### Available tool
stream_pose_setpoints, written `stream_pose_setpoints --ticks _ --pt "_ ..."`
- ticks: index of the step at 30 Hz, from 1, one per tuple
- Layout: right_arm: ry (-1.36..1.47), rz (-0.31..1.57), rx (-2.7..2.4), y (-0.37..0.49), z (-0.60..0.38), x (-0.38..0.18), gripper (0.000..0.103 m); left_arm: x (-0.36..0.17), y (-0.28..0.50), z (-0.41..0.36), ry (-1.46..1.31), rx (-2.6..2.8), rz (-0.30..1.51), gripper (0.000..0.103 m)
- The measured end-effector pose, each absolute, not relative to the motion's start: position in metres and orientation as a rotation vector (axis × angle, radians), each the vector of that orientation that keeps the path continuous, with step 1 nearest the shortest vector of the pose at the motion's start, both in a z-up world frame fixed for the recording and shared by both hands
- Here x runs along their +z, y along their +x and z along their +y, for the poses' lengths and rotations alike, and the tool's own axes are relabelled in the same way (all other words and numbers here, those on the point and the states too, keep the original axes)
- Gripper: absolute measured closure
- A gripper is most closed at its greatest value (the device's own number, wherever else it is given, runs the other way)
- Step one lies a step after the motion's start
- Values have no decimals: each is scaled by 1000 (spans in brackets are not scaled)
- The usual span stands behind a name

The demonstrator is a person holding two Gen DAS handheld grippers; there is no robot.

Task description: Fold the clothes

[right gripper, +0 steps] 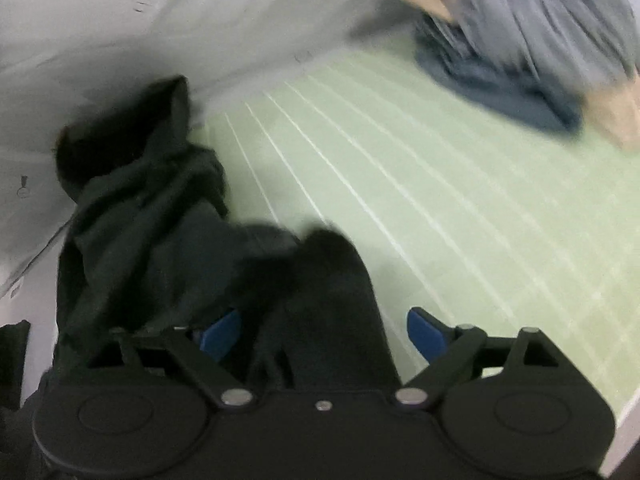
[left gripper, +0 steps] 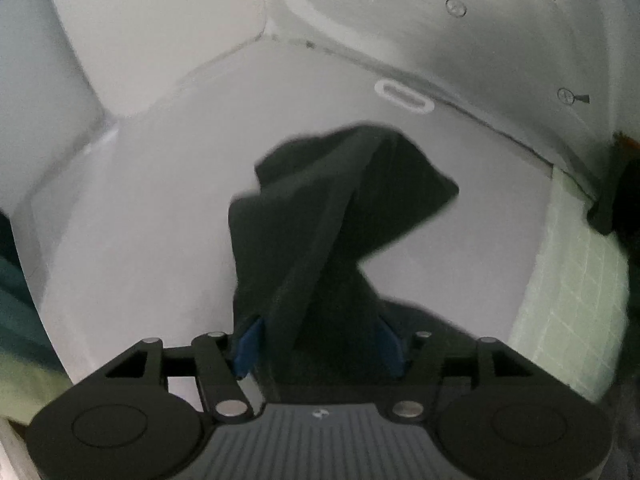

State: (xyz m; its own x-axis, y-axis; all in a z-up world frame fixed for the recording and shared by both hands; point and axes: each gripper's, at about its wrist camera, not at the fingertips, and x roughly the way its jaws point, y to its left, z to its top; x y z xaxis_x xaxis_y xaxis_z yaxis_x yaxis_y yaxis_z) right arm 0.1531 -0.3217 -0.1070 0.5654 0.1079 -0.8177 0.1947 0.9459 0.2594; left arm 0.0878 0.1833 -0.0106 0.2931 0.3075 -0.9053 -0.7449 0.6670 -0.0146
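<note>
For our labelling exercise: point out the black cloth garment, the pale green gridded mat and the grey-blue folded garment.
black cloth garment (left gripper: 344,200), left wrist view, raised fold
pale green gridded mat (right gripper: 420,200), right wrist view, bare middle
grey-blue folded garment (right gripper: 520,60), right wrist view, top layer

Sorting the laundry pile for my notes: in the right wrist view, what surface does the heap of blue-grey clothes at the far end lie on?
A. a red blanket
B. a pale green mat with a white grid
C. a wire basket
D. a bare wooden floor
B: the blue-grey clothes rest on the pale green mat, whose white grid lines run right up to them.
</note>
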Motion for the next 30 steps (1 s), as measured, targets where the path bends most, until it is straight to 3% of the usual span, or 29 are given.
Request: stream_pose_setpoints --ticks 9,15,17,21,22,24,26,30 --pt "388 1109 -39 109 -319 -135 13 -39 52 164 -554 641 1150 37" --pt "475 1058 -18 96 -317 -140 16 -46 45 164 -547 583 1137 37" --pt "528 1045 2 95 -314 -141 19 -46 48 168 -554 570 1136 41" --pt "466 1022 8 96 -295 -141 24 -45 62 166 -489 544 1144 66" --pt "446 1017 1 97 -292 -141 28 -45 66 164 -469 532 1147 77" --pt "422 1013 -17 99 -288 -140 65 -46 73 159 -433 517 1149 85" --pt "448 1010 26 101 -289 -141 85 -46 77 156 -427 527 1143 92" --pt "380 946 43 97 -287 -132 91 -40 77 151 -452 532 1114 97"
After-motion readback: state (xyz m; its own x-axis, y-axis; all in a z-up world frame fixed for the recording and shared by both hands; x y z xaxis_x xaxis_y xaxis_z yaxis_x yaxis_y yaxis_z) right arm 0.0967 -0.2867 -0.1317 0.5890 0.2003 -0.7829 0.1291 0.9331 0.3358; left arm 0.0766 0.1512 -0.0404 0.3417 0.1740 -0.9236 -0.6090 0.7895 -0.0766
